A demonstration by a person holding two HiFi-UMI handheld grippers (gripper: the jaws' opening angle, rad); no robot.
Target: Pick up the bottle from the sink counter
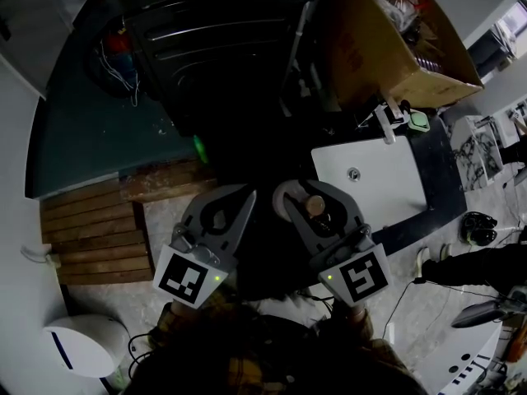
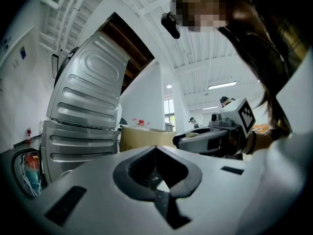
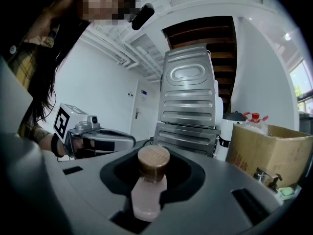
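Right gripper view: the right gripper [image 3: 155, 174] is clamped on the pale pink bottle [image 3: 146, 195] — its wooden cap [image 3: 153, 158] stands upright between the jaws. Alongside, the left gripper [image 2: 155, 148] has its jaws together on nothing. Head view puts the held bottle just off the left edge of the white sink [image 1: 375, 196] — a cardboard box [image 1: 387, 52] sits beyond its far edge.

White walls [image 3: 102, 92], stacked grey machines [image 3: 190, 97], a cardboard box [image 3: 271, 153], wooden slats [image 1: 90, 233] on pale floor [image 1: 163, 219].

No legible txt anywhere; red print on cardboard box [image 3: 274, 151] too blurry.
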